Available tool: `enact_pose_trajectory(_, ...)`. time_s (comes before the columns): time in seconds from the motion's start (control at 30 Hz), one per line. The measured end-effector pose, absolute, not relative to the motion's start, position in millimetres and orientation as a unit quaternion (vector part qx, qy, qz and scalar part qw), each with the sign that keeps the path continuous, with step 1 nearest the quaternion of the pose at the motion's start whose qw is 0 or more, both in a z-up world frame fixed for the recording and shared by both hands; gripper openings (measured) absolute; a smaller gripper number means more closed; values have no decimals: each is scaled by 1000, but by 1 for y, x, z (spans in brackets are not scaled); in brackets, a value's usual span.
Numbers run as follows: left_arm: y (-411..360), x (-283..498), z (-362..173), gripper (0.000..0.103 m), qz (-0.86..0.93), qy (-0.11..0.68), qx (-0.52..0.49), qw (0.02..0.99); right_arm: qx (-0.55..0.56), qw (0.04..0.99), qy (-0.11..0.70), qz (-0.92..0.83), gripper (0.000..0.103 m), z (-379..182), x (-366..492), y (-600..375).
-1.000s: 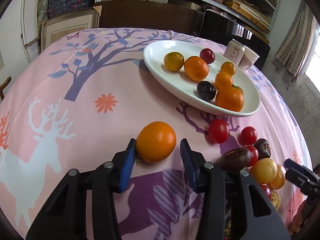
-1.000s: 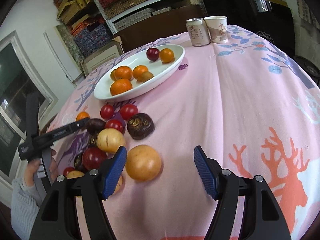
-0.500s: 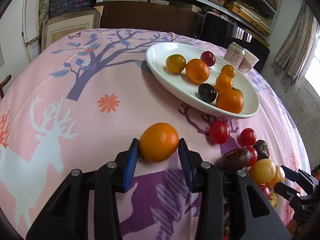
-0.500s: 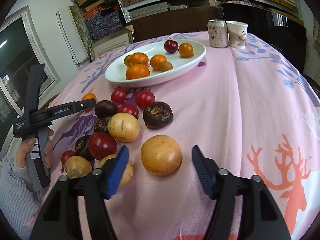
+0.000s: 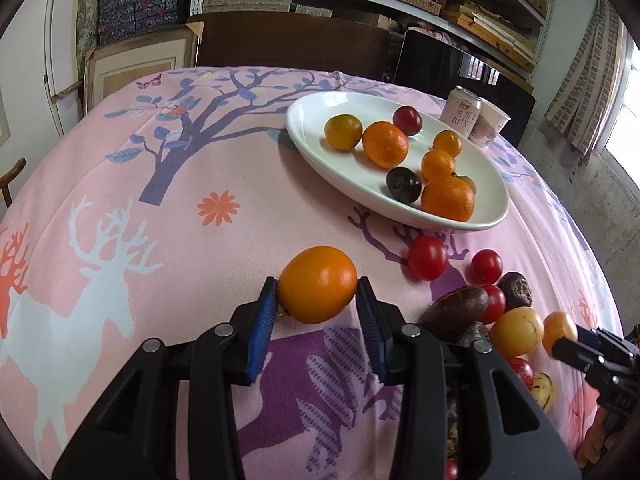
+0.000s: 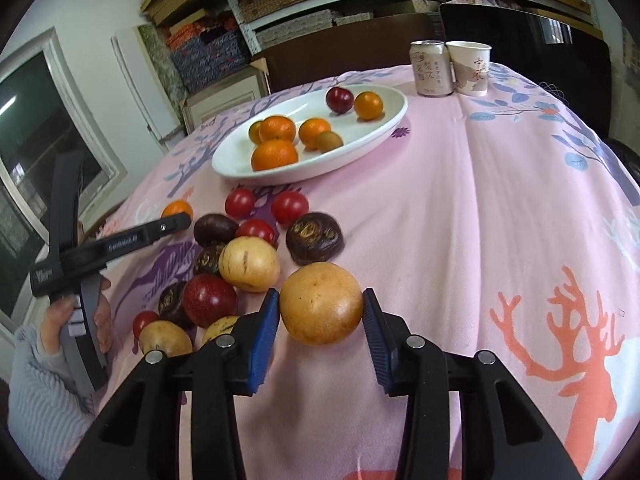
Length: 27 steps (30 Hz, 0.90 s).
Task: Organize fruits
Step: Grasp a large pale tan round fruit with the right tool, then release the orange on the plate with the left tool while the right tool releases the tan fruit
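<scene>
While fingers (image 5: 267,322) flank it, orange's (image 5: 317,283) underside hides.

Both wrist views look down along their tongs, close over the table, sharing the white plate (image 5: 316,152).

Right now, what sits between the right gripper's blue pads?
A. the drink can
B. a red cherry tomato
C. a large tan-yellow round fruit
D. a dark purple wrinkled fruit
C: in the right wrist view the right gripper has its pads against both sides of the tan-yellow round fruit, its jaws having just closed in on it; the tomatoes and the can lie farther off.
</scene>
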<state>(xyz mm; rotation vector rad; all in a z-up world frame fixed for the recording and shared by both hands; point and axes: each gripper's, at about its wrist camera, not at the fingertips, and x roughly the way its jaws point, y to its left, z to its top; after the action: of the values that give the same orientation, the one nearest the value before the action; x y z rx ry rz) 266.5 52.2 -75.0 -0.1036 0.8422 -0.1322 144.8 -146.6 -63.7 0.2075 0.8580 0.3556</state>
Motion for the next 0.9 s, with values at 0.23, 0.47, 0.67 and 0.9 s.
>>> enact_pose_trajectory(0.23,44,254,-42,39,-76,371,-51,924,143,893,389,174,43,-52,145,-162)
enact_pose_trajectory(0.47,29,299,-14,39,-84,360,-49,928,165,895,375,179,42,-18,185,-166)
enact_pose_trajectory(0.67,36,292,-34,36,-82,391,-29,916,167,897,361,194,42,-5,215,-154)
enact_pose_trajectory(0.9,27,287,-58,36,-98,409,-18,907,183,887,381,188,42,-27,213,-162)
